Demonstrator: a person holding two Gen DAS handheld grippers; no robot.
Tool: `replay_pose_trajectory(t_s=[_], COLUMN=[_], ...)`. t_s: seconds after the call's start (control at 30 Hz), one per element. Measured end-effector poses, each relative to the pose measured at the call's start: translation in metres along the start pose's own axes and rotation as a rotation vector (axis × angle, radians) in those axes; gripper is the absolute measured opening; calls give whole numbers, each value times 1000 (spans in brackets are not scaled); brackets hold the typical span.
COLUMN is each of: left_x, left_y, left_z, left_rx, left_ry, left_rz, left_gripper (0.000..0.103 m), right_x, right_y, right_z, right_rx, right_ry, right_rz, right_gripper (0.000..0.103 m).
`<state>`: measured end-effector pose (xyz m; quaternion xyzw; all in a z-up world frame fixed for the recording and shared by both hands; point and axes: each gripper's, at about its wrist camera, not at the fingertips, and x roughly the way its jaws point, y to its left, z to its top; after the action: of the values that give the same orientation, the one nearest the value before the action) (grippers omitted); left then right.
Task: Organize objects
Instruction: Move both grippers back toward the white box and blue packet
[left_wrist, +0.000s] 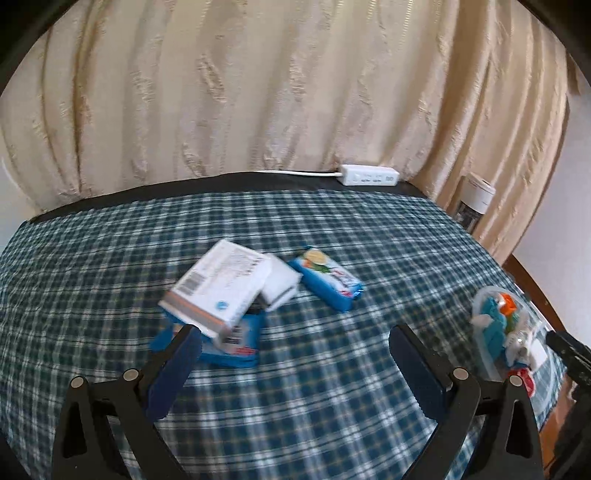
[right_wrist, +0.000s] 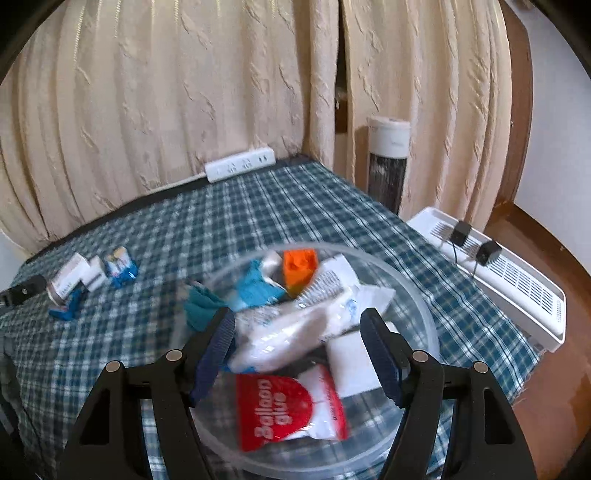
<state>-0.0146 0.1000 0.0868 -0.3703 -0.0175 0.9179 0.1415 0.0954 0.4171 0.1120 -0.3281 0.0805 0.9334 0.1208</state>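
While both claws, the left claw (left_wrist: 295, 339) and the right claw (right_wrist: 297, 321), stand wide and hold nothing, the clear bowl (right_wrist: 417, 295) on the checked bench (right_wrist: 258, 206) holds a white bag (right_wrist: 295, 332), an orange block (right_wrist: 300, 267) and blurry packets.

Cloth (left_wrist: 332, 369) between box pile (left_wrist: 221, 291) and bowl (right_wrist: 413, 291) is lying clear; bowl is looking crammed, though blurred.

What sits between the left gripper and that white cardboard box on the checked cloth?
Nothing visible. The left gripper is open, and only bare checked cloth lies before the white cardboard box, close to its left finger.
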Motion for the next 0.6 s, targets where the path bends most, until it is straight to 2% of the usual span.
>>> replay_pose_trajectory(t_s=[0.23, 0.6], left_x=[4, 25], left_y=[26, 51], left_z=[-2, 1], left_rx=[-28, -26], left_ry=[18, 60], left_rz=[49, 114], left_gripper=[103, 103], right_x=[-7, -5], right_y=[23, 69], right_z=[5, 1], right_rx=[-9, -72], right_ry=[-37, -29], right_rz=[77, 200], right_gripper=[72, 75])
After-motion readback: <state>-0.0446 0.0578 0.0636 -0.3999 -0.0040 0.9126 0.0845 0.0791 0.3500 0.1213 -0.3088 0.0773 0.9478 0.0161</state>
